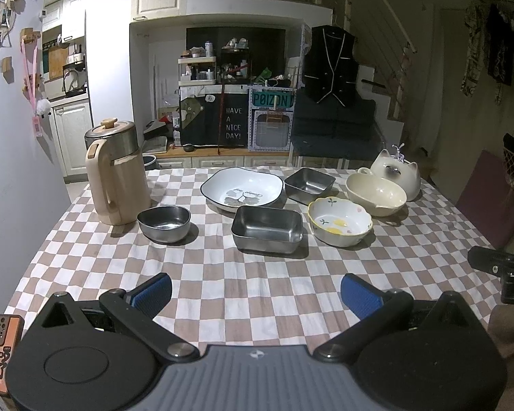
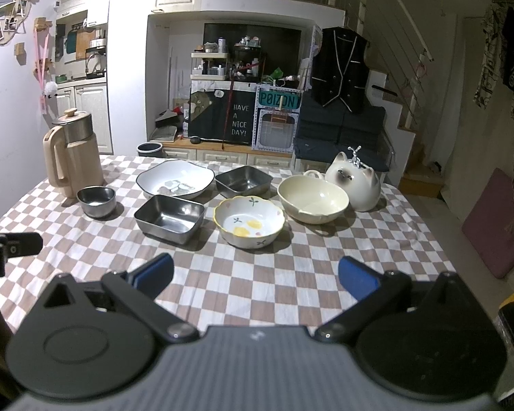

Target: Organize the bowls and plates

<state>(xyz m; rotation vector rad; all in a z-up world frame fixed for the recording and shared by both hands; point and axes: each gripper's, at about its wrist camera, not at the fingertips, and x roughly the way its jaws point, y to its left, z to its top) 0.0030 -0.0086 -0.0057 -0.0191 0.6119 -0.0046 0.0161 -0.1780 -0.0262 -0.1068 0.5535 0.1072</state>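
The bowls, like the flowered bowl (image 2: 249,221) and the steel tray (image 2: 170,217), stand apart on the checkered table (image 2: 291,291), none stacked, so the sorting seems not begun. The left gripper (image 1: 256,294) and right gripper (image 2: 255,275) are both spread wide and hold nothing.

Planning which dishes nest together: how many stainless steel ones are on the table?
3. A round steel bowl beside the beige kettle, a rectangular steel container front centre, and a square steel dish behind it, right of the white plate. None appear hidden.
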